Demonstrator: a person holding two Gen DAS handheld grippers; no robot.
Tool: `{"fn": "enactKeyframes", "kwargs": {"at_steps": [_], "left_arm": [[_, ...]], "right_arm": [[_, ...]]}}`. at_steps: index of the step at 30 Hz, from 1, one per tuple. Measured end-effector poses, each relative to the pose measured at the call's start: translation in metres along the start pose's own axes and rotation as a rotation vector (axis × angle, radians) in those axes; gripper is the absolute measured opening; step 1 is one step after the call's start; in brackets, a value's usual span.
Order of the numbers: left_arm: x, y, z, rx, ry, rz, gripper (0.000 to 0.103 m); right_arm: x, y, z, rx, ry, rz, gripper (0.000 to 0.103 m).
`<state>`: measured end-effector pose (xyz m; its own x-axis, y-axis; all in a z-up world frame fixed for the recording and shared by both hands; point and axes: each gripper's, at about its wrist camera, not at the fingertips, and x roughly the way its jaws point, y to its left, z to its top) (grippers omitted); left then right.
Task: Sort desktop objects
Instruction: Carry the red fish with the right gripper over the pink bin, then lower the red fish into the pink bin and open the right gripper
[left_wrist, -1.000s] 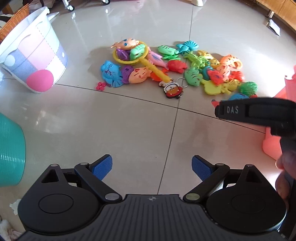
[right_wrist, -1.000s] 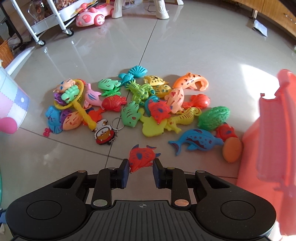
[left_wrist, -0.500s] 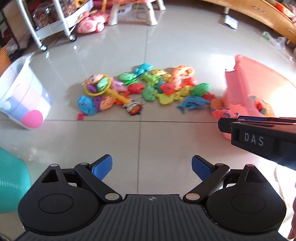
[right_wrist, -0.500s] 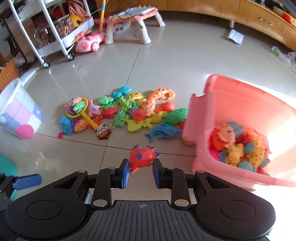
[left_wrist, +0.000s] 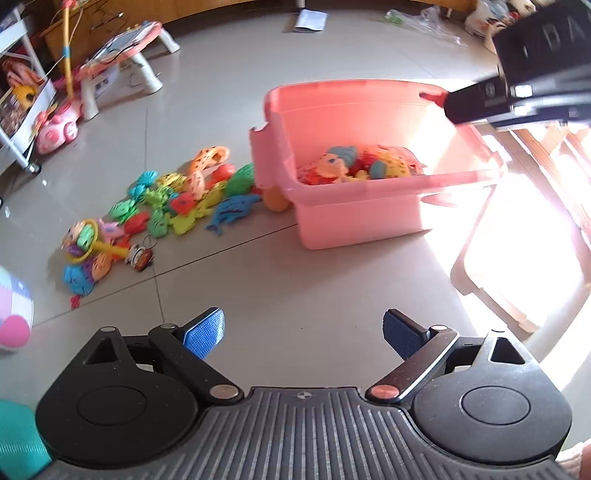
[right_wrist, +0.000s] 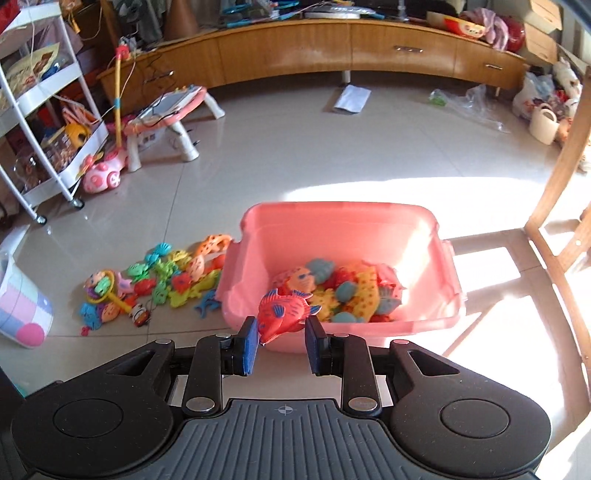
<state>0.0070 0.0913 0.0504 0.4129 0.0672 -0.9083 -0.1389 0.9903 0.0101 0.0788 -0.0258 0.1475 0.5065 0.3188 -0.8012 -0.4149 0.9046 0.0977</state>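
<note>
Right gripper (right_wrist: 281, 341): blue pads set narrow around a red plastic toy fish with blue fin markings (right_wrist: 283, 309); the fish sits between the pads at their tips, but whether both pads press it cannot be told.
Fish position: raised above the near wall of the pink rectangular plastic bin (right_wrist: 258, 236), head toward the left pad.
Pink bin contents: a heap of orange, yellow, red and pale-blue plastic sea-creature toys (right_wrist: 343, 284) on the bin floor (sunlit, partly washed out).
Left gripper (left_wrist: 303, 330): blue pads spread wide, nothing between them, over bare glossy floor tiles (left_wrist: 295, 284).
Unsorted items: a cluster of bright plastic fish toys (left_wrist: 173, 199) on the floor just left of the bin; a yellow ring-shaped scoop net (left_wrist: 86, 242) lies at the cluster's left end.
Other: a pastel patchwork bucket with a pink spot (right_wrist: 22, 306) stands well left of the cluster.
</note>
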Motion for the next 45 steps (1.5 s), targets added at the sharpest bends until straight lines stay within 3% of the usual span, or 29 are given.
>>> {"fn": "enactKeyframes", "kwargs": {"at_steps": [9, 15, 23, 39, 42, 45], "left_arm": [[0.026, -0.074, 0.010, 0.243, -0.009, -0.061, 0.095], [0.053, -0.107, 0.008, 0.372, 0.011, -0.088, 0.095], [0.082, -0.135, 0.012, 0.384, 0.041, -0.155, 0.095], [0.126, -0.135, 0.017, 0.355, 0.103, -0.144, 0.095], [0.131, -0.131, 0.019, 0.339, 0.108, -0.139, 0.095], [0.134, -0.127, 0.021, 0.324, 0.117, -0.138, 0.095]], "right_arm": [[-0.017, -0.055, 0.037, 0.085, -0.058, -0.008, 0.025], [0.016, -0.084, 0.055, 0.123, -0.007, -0.008, 0.025], [0.079, -0.108, 0.055, 0.073, 0.101, -0.007, 0.025], [0.200, -0.137, 0.032, 0.046, 0.308, -0.021, 0.025], [0.212, -0.130, 0.030, -0.010, 0.309, -0.053, 0.025], [0.222, -0.124, 0.029, -0.003, 0.331, -0.016, 0.023]]}}
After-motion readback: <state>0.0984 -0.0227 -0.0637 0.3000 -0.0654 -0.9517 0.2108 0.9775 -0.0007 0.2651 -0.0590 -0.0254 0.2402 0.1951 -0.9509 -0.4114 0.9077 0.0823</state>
